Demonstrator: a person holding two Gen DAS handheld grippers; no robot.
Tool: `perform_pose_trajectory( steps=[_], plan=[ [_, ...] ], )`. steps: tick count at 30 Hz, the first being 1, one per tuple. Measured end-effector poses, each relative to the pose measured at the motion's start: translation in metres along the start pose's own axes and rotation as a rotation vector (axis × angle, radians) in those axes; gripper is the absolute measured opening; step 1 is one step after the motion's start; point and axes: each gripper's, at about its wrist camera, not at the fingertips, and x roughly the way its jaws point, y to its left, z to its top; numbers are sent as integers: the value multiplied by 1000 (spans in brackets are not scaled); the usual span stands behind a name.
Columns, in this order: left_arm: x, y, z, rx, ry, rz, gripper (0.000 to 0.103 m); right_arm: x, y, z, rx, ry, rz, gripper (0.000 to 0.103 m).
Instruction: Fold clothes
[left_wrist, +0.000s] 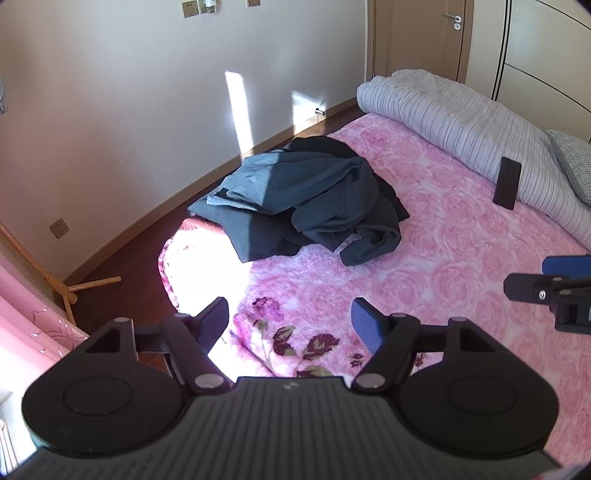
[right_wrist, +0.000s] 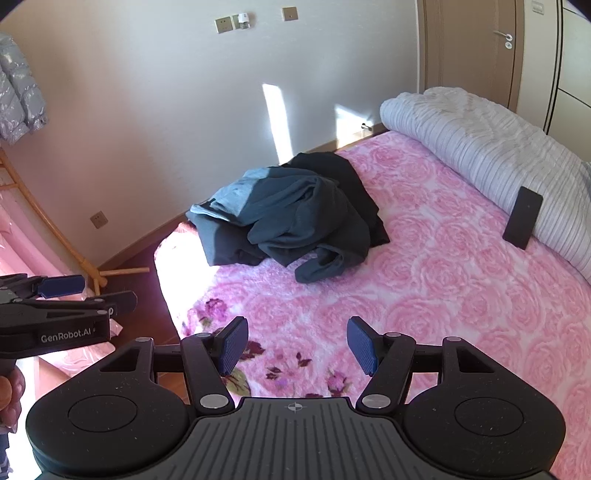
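A crumpled pile of dark clothes (left_wrist: 306, 199) lies on the pink rose-patterned bedspread (left_wrist: 461, 258) near the bed's far left corner; in the right wrist view the clothes pile (right_wrist: 291, 218) shows a lighter blue-grey garment on its left side. My left gripper (left_wrist: 291, 323) hovers open above the near part of the bed, well short of the pile, nothing between its fingers. My right gripper (right_wrist: 297, 345) is also open and empty, at a similar distance. Each gripper shows at the edge of the other's view: the right gripper (left_wrist: 532, 278), the left gripper (right_wrist: 92, 291).
A rolled striped quilt (left_wrist: 461, 114) lies along the bed's far right side, with a black flat device (left_wrist: 508, 182) leaning on it and a grey pillow (left_wrist: 572, 162). Wooden floor (left_wrist: 122, 258) and a wooden stand (left_wrist: 70, 288) lie left of the bed. A hand (right_wrist: 9, 398) holds the left gripper.
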Motion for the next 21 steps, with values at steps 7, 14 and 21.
perform_pose_trajectory(
  steps=[7,14,21],
  plan=[
    [-3,9,-7,-5,0,6,70,4,12,4,-21,20,-1,63],
    [-2,16,-10,-8,12,19,70,5,23,-1,-20,6,10,63],
    [-7,17,-12,-8,5,30,70,5,24,-2,-27,10,22,63]
  ],
)
